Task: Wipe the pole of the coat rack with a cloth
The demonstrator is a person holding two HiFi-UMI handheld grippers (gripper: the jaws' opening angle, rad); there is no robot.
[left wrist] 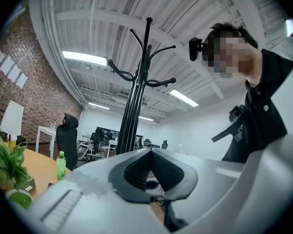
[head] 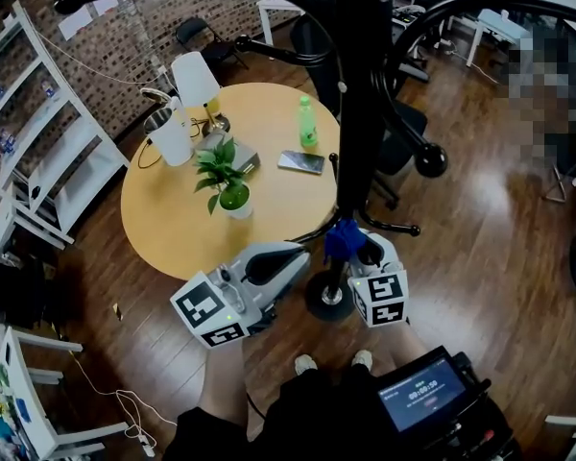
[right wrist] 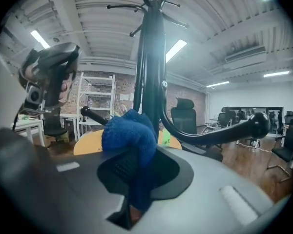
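Two grippers: right gripper (right wrist: pixel 136 152) pinches blue cloth (right wrist: pixel 127 130) by pole (right wrist: pixel 154 72); left gripper (left wrist: pixel 150 152) closed, empty.

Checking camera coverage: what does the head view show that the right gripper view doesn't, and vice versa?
Head view only: the silver smartphone, the leafy green potted plant and the coat rack's round black base. Right gripper view only: the bright ceiling strip lights. Both: the fuzzy blue cloth clamped in the right hand-held gripper, by the black metal coat rack pole.
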